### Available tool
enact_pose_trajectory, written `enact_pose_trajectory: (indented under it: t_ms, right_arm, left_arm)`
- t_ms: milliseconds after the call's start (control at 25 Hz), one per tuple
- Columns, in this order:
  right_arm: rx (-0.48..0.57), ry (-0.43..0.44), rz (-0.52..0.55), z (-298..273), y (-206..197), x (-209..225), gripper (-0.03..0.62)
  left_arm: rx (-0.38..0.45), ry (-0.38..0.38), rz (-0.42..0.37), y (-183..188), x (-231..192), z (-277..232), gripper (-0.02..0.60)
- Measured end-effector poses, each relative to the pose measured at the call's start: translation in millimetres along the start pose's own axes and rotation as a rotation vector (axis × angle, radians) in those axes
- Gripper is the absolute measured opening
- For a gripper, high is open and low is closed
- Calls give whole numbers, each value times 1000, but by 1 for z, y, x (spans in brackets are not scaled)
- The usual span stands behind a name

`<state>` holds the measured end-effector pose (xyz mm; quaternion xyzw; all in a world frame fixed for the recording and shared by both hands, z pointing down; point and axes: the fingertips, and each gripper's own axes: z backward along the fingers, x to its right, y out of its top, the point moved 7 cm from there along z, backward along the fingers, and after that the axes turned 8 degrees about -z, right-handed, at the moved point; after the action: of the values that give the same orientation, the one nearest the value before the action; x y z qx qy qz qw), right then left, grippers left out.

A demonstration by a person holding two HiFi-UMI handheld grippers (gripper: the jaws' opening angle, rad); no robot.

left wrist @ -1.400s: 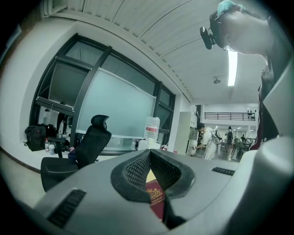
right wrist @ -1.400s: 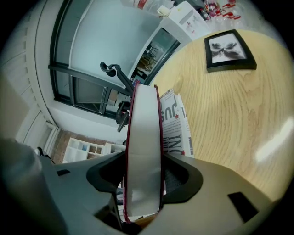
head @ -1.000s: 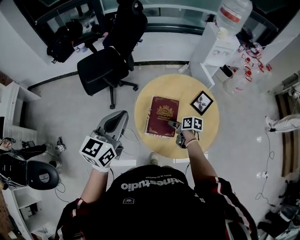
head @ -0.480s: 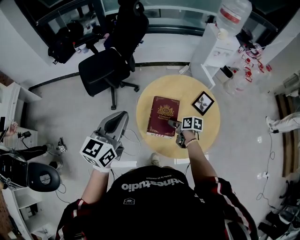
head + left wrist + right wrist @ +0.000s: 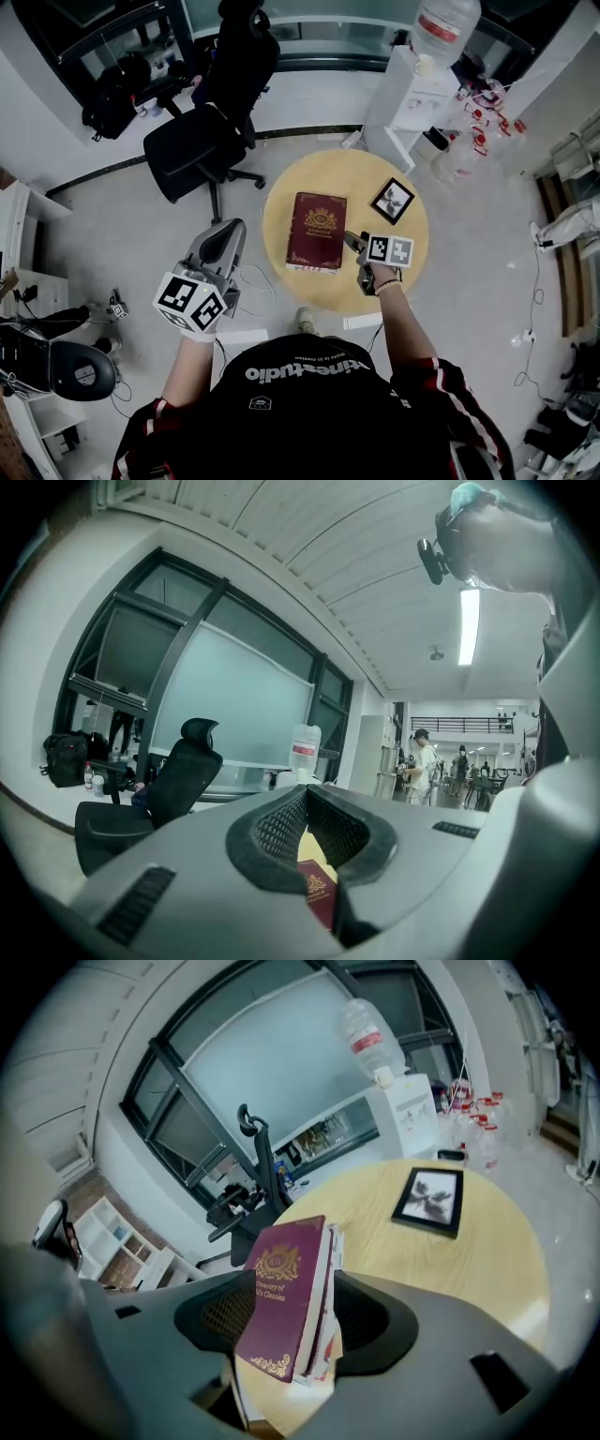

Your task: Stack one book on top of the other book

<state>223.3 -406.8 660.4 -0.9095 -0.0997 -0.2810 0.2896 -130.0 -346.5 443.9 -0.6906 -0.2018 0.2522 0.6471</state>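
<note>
You have one round wooden table [image 5: 403, 272] in front of you, one black office chair [image 5: 192, 150] beyond its far left side, and one white water dispenser [image 5: 405, 98] carrying a single bottle [image 5: 444, 23] beyond its far right side. On the table there are two books, already stacked. The maroon book [image 5: 317, 230] with gold print lies face up on top. Your right gripper view shows the second book [image 5: 330, 1340], thinner and pale-edged, under it, with its edge poking out on the right side. The stack sits a little left of the table's middle. One black-framed picture [image 5: 393, 200] lies flat to the right of the stack, apart from it. You hold two grippers, one in each hand. Your right arm is stretched forward over the near edge of the table, and the right gripper [image 5: 352, 244] has its tips just at the stack's near right corner. Its jaws stand wide apart with that corner in the gap and clear space on either side of it, so it grips nothing. Your left gripper [image 5: 225, 242] is off the table to the left, over the floor [image 5: 112, 234], aimed forward and looking across the room rather than down. Its jaws are parted only narrowly and hold nothing, and the maroon book shows far off through the gap
</note>
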Motion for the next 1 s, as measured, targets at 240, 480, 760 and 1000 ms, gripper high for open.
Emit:
enact_pose_trajectory:
  t_ms: [240, 480, 760, 1000]
  right_arm:
    - [188, -45, 125, 64, 19, -19, 281]
    - [339, -17, 103, 132, 24, -40, 273]
    - [475, -9, 182, 210, 14, -84, 249]
    - [542, -16, 220, 254, -13, -117, 224]
  left_arm:
    - [20, -43, -15, 8, 9, 0, 17]
    - [35, -83, -25, 18, 19, 6, 17]
    - [62, -134, -47, 33, 35, 20, 17]
    - [67, -171, -61, 43, 44, 46, 17]
